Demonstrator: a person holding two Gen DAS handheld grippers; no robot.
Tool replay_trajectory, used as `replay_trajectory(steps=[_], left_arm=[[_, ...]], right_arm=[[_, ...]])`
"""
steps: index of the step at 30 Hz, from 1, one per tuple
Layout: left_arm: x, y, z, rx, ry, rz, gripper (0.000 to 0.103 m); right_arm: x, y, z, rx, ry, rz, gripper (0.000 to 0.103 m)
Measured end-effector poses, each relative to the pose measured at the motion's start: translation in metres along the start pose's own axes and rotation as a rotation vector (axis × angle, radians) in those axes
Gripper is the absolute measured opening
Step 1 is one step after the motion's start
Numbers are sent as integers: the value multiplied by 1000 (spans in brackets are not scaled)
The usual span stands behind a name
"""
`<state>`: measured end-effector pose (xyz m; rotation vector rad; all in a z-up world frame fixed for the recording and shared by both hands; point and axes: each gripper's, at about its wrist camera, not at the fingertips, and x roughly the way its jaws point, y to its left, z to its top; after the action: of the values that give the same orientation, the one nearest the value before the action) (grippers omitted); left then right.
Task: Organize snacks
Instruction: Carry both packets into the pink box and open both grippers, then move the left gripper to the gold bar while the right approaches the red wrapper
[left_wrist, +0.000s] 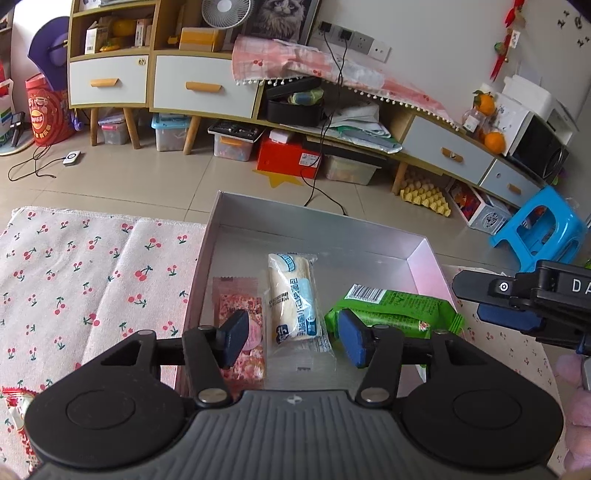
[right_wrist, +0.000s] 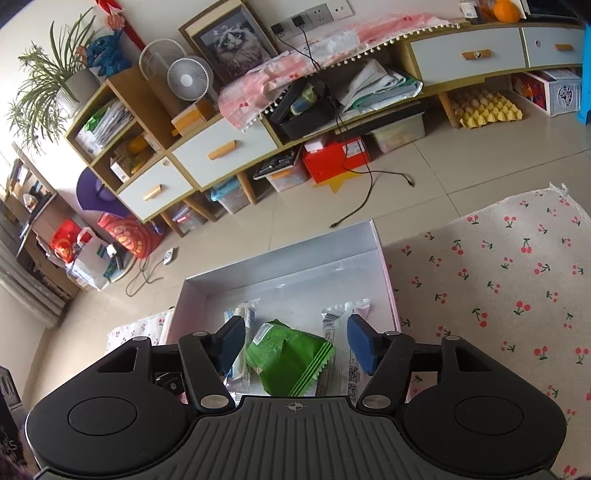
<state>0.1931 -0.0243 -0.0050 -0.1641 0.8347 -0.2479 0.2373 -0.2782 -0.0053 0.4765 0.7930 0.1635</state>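
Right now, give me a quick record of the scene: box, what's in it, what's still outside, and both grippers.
box: open shallow box on the cherry-print cloth
inside: pink packet, white bread packet, green packet, a clear packet seen only from the right wrist
outside: red-and-white packet on the cloth, partly hidden
left gripper: open, nothing pinched, over the bread packet
right gripper: open, over the green packet, pads clear of it

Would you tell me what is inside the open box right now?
The box holds a pink packet, a white-and-blue bread packet and a green packet. In the right wrist view, another pale packet lies beside the green one. The grippers cover the box's near end.
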Motion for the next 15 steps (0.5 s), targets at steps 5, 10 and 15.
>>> replay_trajectory(steps=[5, 10, 15], left_arm=[[-14, -4, -9, 22, 21, 7, 63], [-30, -7, -20, 43, 31, 16, 73], [-44, -10, -30, 64, 32, 21, 89]], right_arm=[[-18, 5, -11, -17, 11, -10, 70], [-34, 7, -24, -27, 24, -20, 76], [-49, 10, -38, -33, 37, -23, 82]])
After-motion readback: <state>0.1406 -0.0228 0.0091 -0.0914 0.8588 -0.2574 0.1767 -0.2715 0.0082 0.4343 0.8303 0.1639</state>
